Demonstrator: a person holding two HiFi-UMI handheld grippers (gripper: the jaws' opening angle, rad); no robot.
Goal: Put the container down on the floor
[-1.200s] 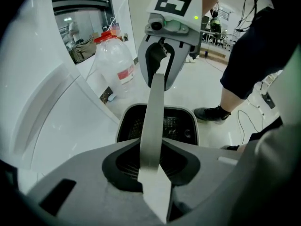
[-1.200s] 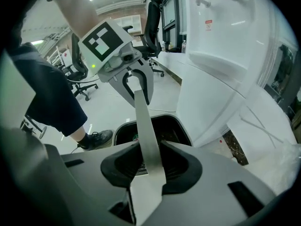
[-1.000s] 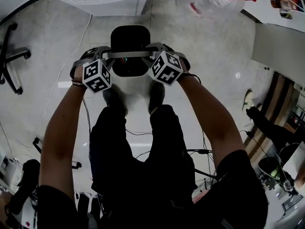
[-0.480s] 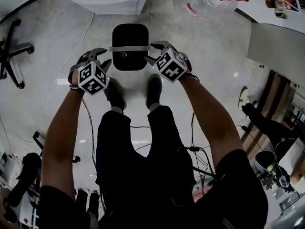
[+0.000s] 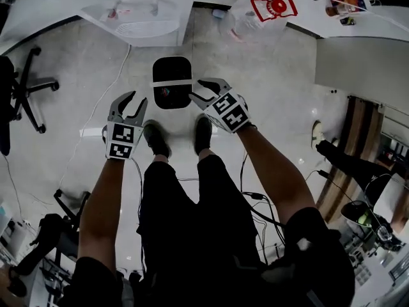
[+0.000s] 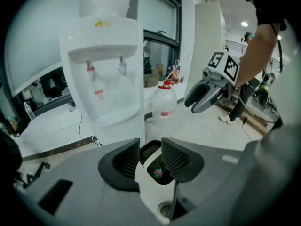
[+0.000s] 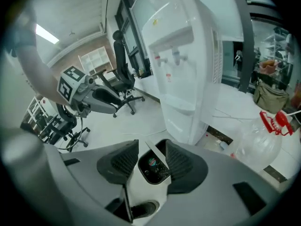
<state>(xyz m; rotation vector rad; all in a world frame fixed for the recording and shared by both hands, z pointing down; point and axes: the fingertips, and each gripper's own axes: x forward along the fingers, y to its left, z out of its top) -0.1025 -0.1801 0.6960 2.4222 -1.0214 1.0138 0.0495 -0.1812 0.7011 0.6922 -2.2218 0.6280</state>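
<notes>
The black container (image 5: 171,69) stands on the pale floor just ahead of the person's shoes, with a white handle strip (image 5: 171,82) across its top. My left gripper (image 5: 136,99) hangs open to the left of it, clear of it. My right gripper (image 5: 197,89) is open too, its tips close to the container's right side but not on it. In the left gripper view the container (image 6: 157,169) shows far below, between the spread jaws of my left gripper (image 6: 150,157). The right gripper view frames the container (image 7: 150,169) the same way under my right gripper (image 7: 151,159).
A white water dispenser (image 5: 137,11) stands just beyond the container, with a clear water jug (image 5: 255,15) on the floor to its right. An office chair (image 5: 25,88) is at the left. Cables (image 5: 255,200) trail over the floor by the person's shoes (image 5: 155,138).
Both grippers let go of the container's handle, opened and drew up and apart. The container now rests on the floor, farther below the camera.
</notes>
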